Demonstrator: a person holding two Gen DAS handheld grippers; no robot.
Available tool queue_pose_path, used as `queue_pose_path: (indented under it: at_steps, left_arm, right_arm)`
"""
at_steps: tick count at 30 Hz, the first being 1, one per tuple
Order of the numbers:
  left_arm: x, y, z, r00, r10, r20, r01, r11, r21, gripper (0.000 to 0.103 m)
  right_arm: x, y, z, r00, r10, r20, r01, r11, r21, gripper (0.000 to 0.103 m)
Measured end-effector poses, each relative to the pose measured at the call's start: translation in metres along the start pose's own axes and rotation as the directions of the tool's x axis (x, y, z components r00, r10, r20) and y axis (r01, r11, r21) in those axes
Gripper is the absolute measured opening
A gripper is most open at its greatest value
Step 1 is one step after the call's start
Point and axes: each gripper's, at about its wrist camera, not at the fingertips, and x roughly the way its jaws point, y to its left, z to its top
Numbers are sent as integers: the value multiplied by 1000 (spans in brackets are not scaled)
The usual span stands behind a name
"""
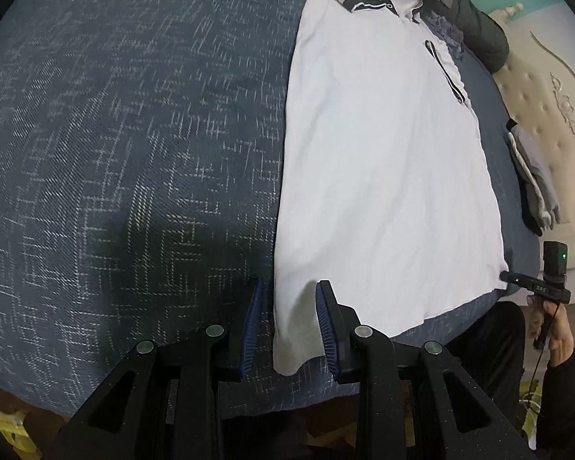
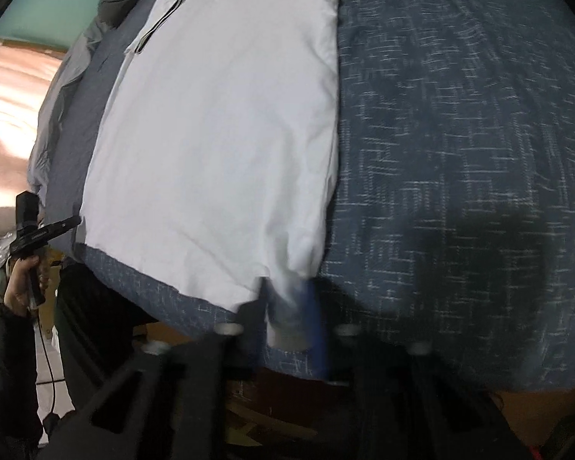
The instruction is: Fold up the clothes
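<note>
Left tool (image 1: 289, 326): jaws apart, blue pads either side of the near-left hem corner of the shirt (image 1: 383, 161), not closed on it. The corner hangs between the pads, just past the near edge of the bed (image 1: 115, 134).

Right tool (image 2: 287, 318): view blurred by motion. One blue pad (image 2: 316, 329) shows right of the shirt's (image 2: 218, 134) near-right hem corner, the dark finger on the left, cloth between them. Cannot tell if it grips the cloth.

Shirt lies flat, front up, on the bed's (image 2: 460, 115) dark blue crosshatch cover, hem toward the tools, collar at the far end. In the left view it sits right of centre; in the right view, left of centre. White with a black-trimmed collar (image 1: 368, 2), buttons, and a black-edged chest pocket (image 1: 446, 73). Sides look folded in, giving a long narrow shape.

Each tool shows in the other's view, low at the frame edge, held in a hand (image 1: 556, 329) with a dark sleeve: the right hand in the left view, left hand (image 2: 23, 280) in the right.

Farther off: folded grey clothes (image 1: 533, 176) by the bed's right edge, next to a tufted cream headboard (image 1: 544, 88). Beyond the collar, a dark jacket (image 1: 479, 27) and grey garments piled. Teal wall (image 2: 50, 4) behind.
</note>
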Motion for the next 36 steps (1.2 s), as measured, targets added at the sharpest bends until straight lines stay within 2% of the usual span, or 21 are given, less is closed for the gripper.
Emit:
queue_pose_path:
  at_steps: [3,4,5,10,15,18,24,30,36]
  left_arm:
    - [3,-2,-2,1000,-13,0,13,1000,9,30]
    - [3,-4,-3,1000,-16,0,16,1000,17,23]
    - [3,-7,-3,1000,-23,-4,23,999,28,1]
    - [-18,-32,-8,999,-42,13,41,993,107,2]
    - [-39,-56,-22,998,-63,9,61,983,175,2]
    - [-27,-57,-27,997,-66,-33,71,983,172,2]
    - [-2,-52,-24,997,-30,-64,39,990,133,2]
    - [1,-53,-27,997,-30,-69,39,991,127,2]
    - [-1,-33,-23,998,-19,-67,23,998,65,3]
  right_arm:
    - [-14,1,5,999,11,51,-10,1000,-9,4]
    - [-19,1,7,998,14,68,-14,1000,-12,4]
    - [-28,1,8,996,17,90,-15,1000,-16,4]
    - [-66,4,15,987,-11,158,20,998,-57,3]
    - [-69,-10,8,987,-51,149,58,998,-39,3]
    - [-71,-19,3,987,-75,143,80,996,-28,3]
    - [-56,-26,1,992,-49,120,50,999,-3,3]
    - [-52,-29,3,993,-44,109,43,999,8,3]
    - [-52,-33,4,995,-53,86,51,998,26,5]
